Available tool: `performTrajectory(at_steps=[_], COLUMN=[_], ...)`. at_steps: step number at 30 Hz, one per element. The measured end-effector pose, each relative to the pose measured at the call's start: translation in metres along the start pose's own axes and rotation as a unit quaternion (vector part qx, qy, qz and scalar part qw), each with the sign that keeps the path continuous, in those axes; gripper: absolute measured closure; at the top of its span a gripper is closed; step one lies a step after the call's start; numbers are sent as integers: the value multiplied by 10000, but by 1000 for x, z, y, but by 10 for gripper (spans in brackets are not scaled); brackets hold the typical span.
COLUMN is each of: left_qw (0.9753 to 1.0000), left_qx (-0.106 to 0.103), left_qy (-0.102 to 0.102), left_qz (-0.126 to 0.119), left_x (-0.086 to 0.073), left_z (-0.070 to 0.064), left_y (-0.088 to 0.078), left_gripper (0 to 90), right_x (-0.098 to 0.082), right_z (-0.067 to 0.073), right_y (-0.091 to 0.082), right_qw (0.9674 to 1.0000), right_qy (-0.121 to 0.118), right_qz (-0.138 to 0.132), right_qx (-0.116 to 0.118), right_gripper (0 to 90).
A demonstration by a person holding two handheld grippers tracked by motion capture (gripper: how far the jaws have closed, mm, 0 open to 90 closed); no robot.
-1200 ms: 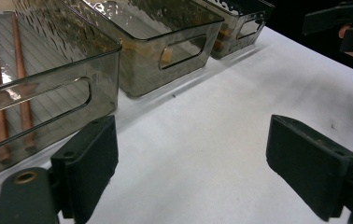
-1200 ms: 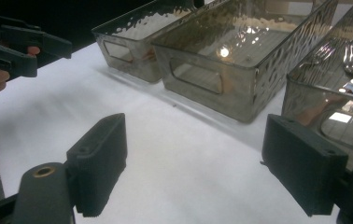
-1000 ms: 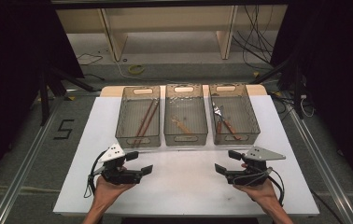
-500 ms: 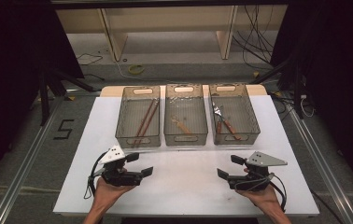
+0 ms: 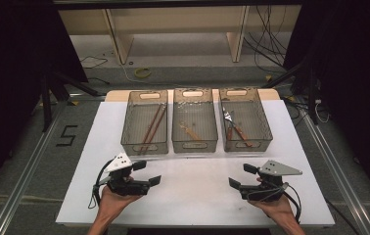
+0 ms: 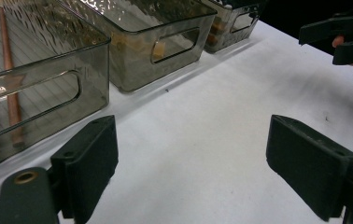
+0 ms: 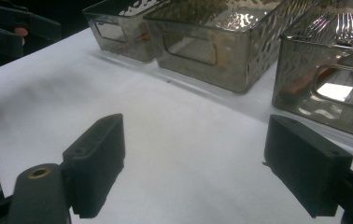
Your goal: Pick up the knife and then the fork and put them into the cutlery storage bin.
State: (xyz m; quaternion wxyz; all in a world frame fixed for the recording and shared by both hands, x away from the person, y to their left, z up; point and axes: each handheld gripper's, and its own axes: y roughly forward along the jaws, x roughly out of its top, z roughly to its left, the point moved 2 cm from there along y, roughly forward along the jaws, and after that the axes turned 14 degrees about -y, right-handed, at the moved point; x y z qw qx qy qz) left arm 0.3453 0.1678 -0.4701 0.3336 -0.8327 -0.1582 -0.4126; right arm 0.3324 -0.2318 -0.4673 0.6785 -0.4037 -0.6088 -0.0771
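1. Left black two-jaw gripper [image 5: 146,172] sits low over the white table top [image 5: 193,191] at the near left, held in the person's left hand [image 5: 112,198]. Jaws spread wide, nothing between them (released); the left gripper view shows bare white surface in the gap.
2. Right black two-jaw gripper [image 5: 243,176] with grey three-cornered plate sits at the near right, held in the right hand [image 5: 273,208]. Jaws also spread wide and empty; the right gripper view shows plain table between the pads [image 7: 97,161].
3. Both grippers point inward toward each other, well apart, with open table between them.
4. Three smoky clear plastic bins stand in a row across the middle of the table, behind both grippers:
   - left bin [image 5: 145,146] holds two long reddish-brown wooden sticks [image 5: 152,125] lying lengthwise;
   - middle bin [image 5: 195,143] holds a small tan wooden utensil [image 5: 189,131] (type too small to tell);
   - right bin [image 5: 245,145] holds metal cutlery with brown handles [image 5: 234,126], a fork head visible in the right gripper view.
5. Neither gripper touches any bin; the left bin is the nearest to the left gripper, the right bin to the right gripper.
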Motion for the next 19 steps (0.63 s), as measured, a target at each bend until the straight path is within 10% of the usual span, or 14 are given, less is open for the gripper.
performTrajectory(at_steps=[19], left_qw=[10000], left_qx=[3], left_qy=[-34], left_qz=[-23], left_x=[0], left_z=[1], left_y=[0], left_gripper=[162], right_x=[-1], right_z=[-1], right_y=[1], right_qw=[10000], right_qy=[16], right_qz=[21], right_qx=[-19], right_gripper=[212])
